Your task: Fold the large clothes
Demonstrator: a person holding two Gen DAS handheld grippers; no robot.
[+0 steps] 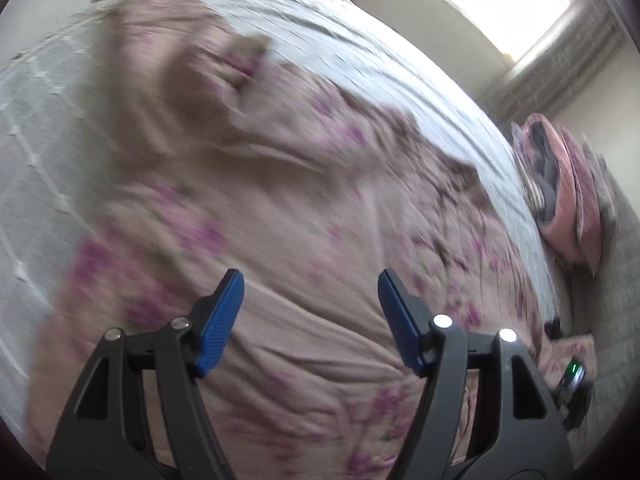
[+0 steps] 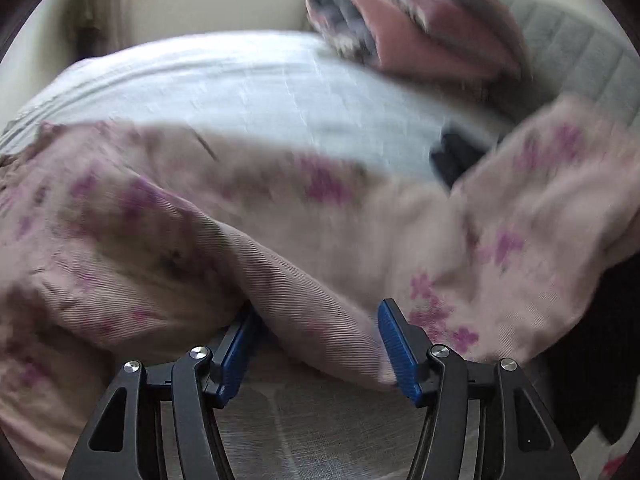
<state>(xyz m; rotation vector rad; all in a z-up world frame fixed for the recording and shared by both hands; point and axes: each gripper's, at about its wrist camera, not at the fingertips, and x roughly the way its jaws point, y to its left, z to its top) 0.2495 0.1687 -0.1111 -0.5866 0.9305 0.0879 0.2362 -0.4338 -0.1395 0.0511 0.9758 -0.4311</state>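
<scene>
A large pale pink garment with purple flowers [image 1: 280, 208] lies spread and creased across the bed. My left gripper [image 1: 310, 280] hovers over its near part, blue pads wide apart with nothing between them. In the right wrist view the same garment [image 2: 160, 220] is bunched. One ribbed fold of it [image 2: 304, 292] runs loosely between the fingers of my right gripper [image 2: 320, 312], covering the left fingertip. The jaws stand apart and do not pinch the cloth. Both views are blurred by motion.
A pale sheet [image 1: 360, 60] [image 2: 240, 88] covers the bed beyond the garment. Pink and grey pillows [image 1: 568, 200] [image 2: 420, 28] lean on a grey padded headboard [image 2: 580, 52]. A dark device with a green light [image 1: 574, 376] sits at the right edge. A window [image 1: 500, 4] is behind.
</scene>
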